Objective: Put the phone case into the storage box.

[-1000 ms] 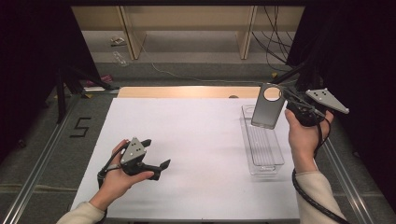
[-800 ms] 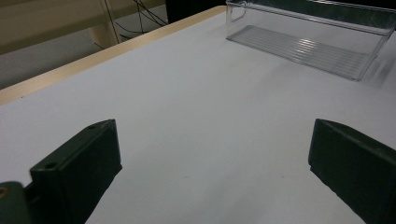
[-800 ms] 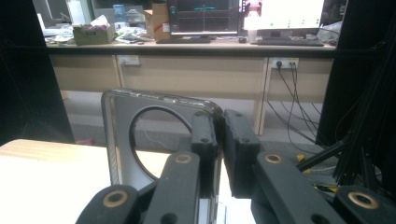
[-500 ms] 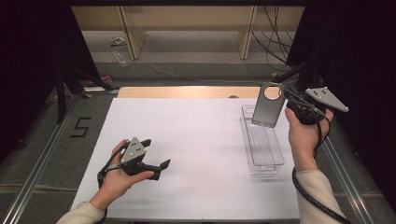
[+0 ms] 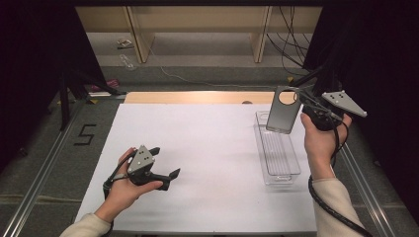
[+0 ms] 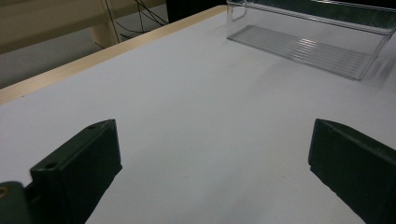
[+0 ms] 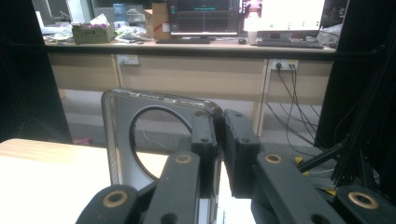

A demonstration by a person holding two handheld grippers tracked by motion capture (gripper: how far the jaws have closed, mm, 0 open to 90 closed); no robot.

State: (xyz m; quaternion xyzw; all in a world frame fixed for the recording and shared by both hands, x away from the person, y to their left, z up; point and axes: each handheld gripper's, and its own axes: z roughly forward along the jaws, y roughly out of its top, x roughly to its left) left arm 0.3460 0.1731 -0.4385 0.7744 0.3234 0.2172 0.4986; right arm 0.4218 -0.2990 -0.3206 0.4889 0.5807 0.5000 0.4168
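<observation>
While it hangs in the air above the far end of the clear tray (image 5: 279,165), the phone case (image 5: 283,110) is pinched at its upper right edge by the right gripper (image 5: 302,104), whose jaws are clamped together on that edge. From the high view the case is a grey rectangle with a round camera cut-out near its top, held nearly upright and clear of the tray below it. Seen along the right gripper's own jaws, the case (image 7: 159,140) shows its glossy rim and the round opening, with the jaws closed on its side wall and the right gripper (image 7: 219,144) pointing out level toward a desk with monitors (image 7: 243,18) in the background.

That tray is a long, see-through bin with a ribbed floor, lying on the white table (image 5: 197,148) toward its right side; it also appears at the top of the left gripper view (image 6: 299,42).

Well apart, near the table's front left, the left gripper (image 5: 165,162) rests in the person's left hand (image 5: 126,190) low over the white surface, its jaws spread wide with nothing between them (image 6: 210,163)
</observation>
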